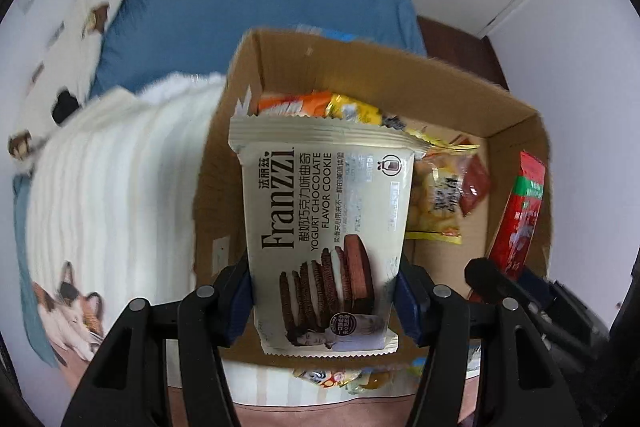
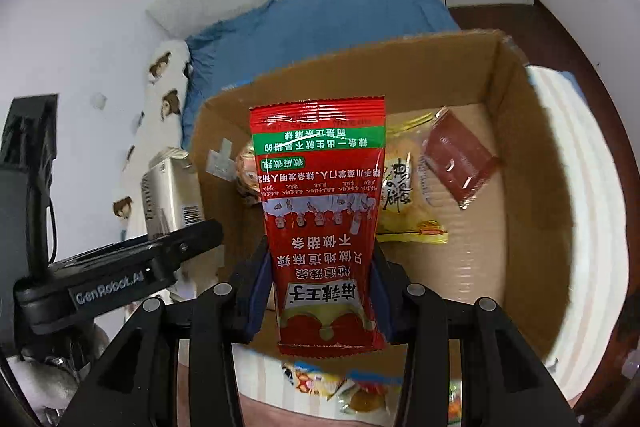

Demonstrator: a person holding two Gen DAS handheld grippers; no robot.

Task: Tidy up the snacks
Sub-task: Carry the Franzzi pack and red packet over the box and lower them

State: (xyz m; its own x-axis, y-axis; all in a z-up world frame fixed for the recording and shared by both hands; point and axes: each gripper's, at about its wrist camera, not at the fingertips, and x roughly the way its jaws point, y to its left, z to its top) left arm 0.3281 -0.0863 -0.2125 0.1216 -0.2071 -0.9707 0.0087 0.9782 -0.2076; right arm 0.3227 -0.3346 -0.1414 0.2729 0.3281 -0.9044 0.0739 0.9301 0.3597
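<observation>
Snacks were both over the cardboard box [image 2: 516,131]: my left gripper [image 1: 324,303] had its jaws clamped on the cookie pack [image 1: 324,227], right gripper [image 2: 320,295] pinching the red spicy-strip packet [image 2: 320,211]. Best bet was lowering each into bare floor at the frame's right, clear of the yellow bag [image 2: 404,187].

Both my wrist cameras are looking steeply down into the cardboard box [image 1: 360,67], close above it.

My left view is sitting by the box's left wall, my right view [image 2: 500,107] further right; both are sharing the box floor, the blue bedding [image 1: 248,7] behind, and each other's claw.
</observation>
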